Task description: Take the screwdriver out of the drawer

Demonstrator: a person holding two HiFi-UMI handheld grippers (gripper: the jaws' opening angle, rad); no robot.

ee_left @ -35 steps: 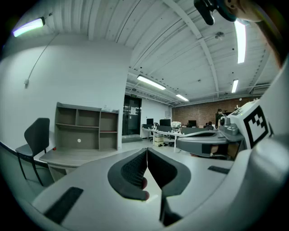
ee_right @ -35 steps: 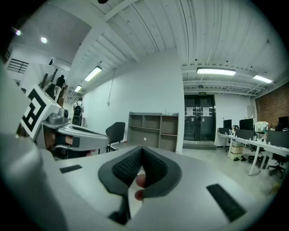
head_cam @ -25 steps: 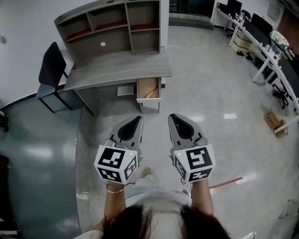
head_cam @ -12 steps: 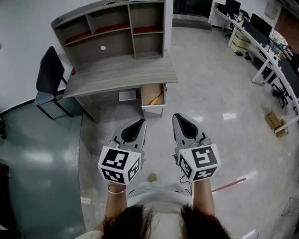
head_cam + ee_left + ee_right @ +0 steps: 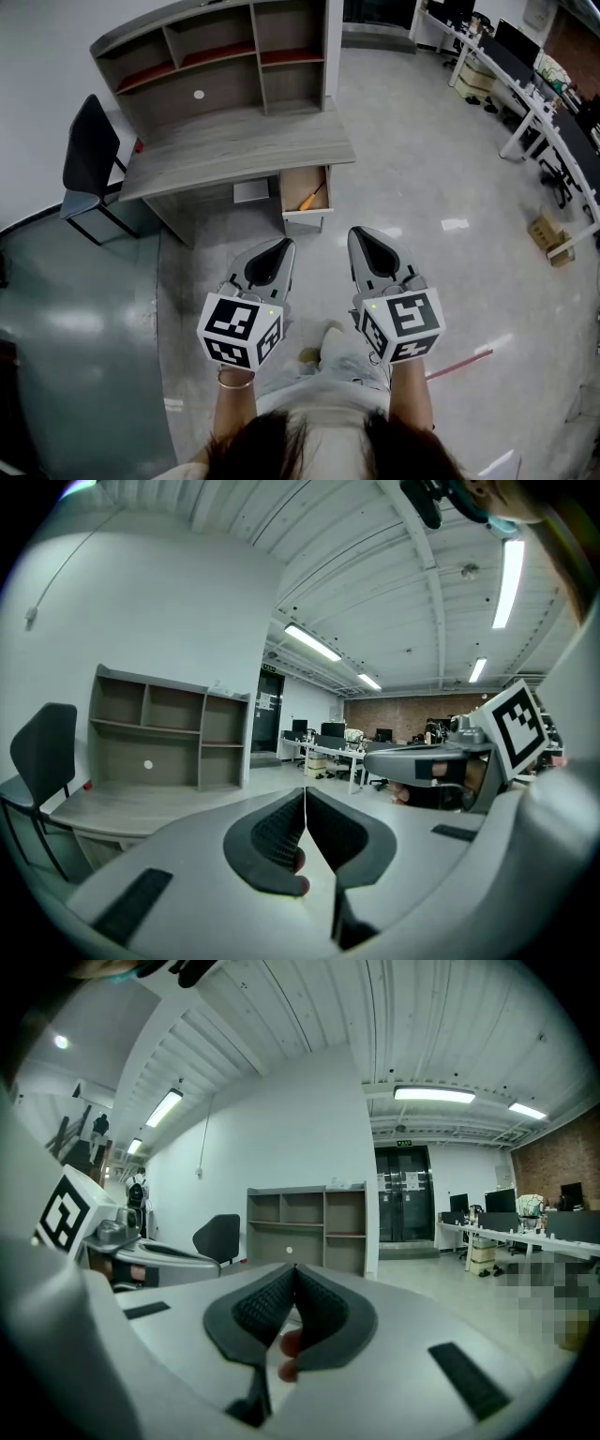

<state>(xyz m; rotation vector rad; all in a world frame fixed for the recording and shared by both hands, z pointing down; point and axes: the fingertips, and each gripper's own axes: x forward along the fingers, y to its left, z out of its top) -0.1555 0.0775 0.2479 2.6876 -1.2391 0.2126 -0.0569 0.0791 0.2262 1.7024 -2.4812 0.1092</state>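
Note:
An orange-handled screwdriver [image 5: 310,197] lies in the open wooden drawer [image 5: 304,214] under the right end of the grey desk [image 5: 234,145]. My left gripper [image 5: 279,245] and right gripper [image 5: 357,233] are held side by side above the floor, short of the drawer and pointing toward it. Both are shut with nothing between the jaws. In the left gripper view the jaws [image 5: 305,803] meet in a thin line and the desk [image 5: 141,803] lies ahead on the left. In the right gripper view the pads [image 5: 293,1283] are also pressed together.
A shelf hutch [image 5: 216,56] stands on the desk's back and a black chair [image 5: 89,155] at its left end. Rows of white office desks [image 5: 544,112] fill the far right. A cardboard box [image 5: 548,239] and a red strip [image 5: 459,364] lie on the glossy floor.
The desk and open drawer have come slightly nearer and shifted in view as the person walks. A foot has stepped forward below the grippers. Both grippers stay shut, side by side.

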